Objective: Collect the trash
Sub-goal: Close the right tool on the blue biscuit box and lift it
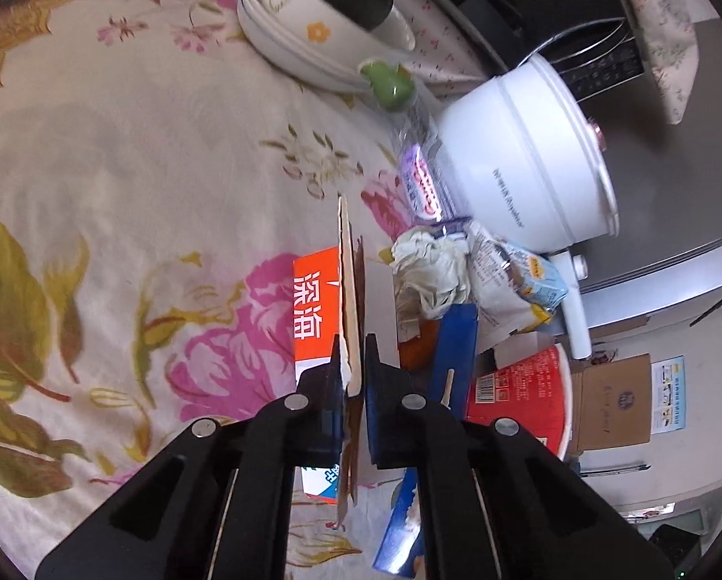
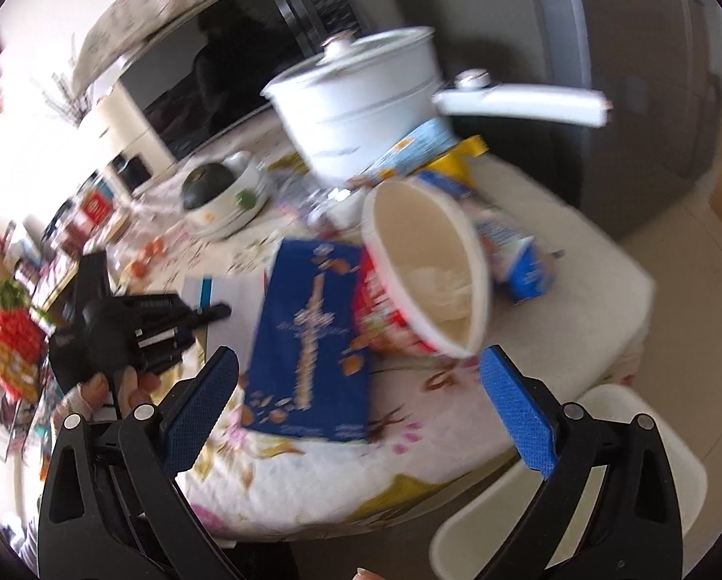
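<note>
Left wrist view. The left gripper (image 1: 352,362) is clamped on the upright edge of a flattened cardboard box (image 1: 347,290), which stands on edge between the two black jaws. The box's long axis runs straight away from the camera, up the picture. Its orange-red face (image 1: 315,307) lies to the left, printed in large white Chinese characters. To the right of the box sits a heap of trash on the floral tablecloth (image 1: 133,154): a crumpled tissue (image 1: 431,270), a torn snack bag (image 1: 515,280) in white and pale blue, a blue carton (image 1: 450,343), and a red instant noodle bowl (image 1: 525,386) with a barcode on its label. A clear wrapper with purple print (image 1: 423,183) lies further off; its writing is too blurred to read. Behind the heap stands a white electric pot (image 1: 525,159) with grey lettering on its side, not legible. Stacked white bowls (image 1: 312,24) rest at the far end of the table.

Right wrist view (motion-blurred). The right gripper (image 2: 358,401) is spread wide, blue pads apart, with nothing between them. Ahead of it the blue carton (image 2: 307,343) lies flat, long axis pointing away from the camera and slightly left. Touching its right side, the noodle bowl (image 2: 423,270) is tipped on its side, mouth facing the camera and right. The pot (image 2: 361,106) stands beyond, handle pointing right. At left, a hand (image 2: 119,386) holds the left gripper (image 2: 211,311).
</note>
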`<move>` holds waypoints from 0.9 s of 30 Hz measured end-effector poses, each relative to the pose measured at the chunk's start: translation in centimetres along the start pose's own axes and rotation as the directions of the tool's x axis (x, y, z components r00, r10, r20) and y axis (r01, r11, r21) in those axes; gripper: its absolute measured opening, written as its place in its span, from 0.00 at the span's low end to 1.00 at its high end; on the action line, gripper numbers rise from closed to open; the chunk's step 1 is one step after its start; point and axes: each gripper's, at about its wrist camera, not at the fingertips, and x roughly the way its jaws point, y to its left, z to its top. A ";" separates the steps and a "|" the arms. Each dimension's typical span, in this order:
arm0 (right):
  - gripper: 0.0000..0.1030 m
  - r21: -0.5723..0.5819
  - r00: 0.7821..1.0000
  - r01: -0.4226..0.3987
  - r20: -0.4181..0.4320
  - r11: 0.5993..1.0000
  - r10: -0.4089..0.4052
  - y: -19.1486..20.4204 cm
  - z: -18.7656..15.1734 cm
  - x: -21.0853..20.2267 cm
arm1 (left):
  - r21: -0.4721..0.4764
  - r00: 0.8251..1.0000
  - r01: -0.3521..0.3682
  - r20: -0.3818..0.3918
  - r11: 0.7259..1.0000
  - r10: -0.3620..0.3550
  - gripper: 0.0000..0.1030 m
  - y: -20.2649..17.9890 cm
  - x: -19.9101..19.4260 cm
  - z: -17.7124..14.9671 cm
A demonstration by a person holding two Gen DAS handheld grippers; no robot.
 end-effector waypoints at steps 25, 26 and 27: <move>0.58 -0.068 0.982 0.176 -0.052 0.982 -0.179 6.8 -1.1 9.6 | 0.086 0.985 0.002 0.172 0.996 -0.016 0.07 2.3 -8.9 1.0; 0.52 -0.093 0.982 0.182 -0.037 0.979 -0.186 7.3 -1.2 9.0 | 0.086 0.985 0.001 0.169 0.996 -0.016 0.07 2.3 -8.8 0.9; 0.43 -0.103 0.983 0.179 -0.025 0.978 -0.183 7.8 -1.2 8.4 | 0.087 0.986 0.000 0.168 0.996 -0.015 0.07 2.3 -8.8 0.9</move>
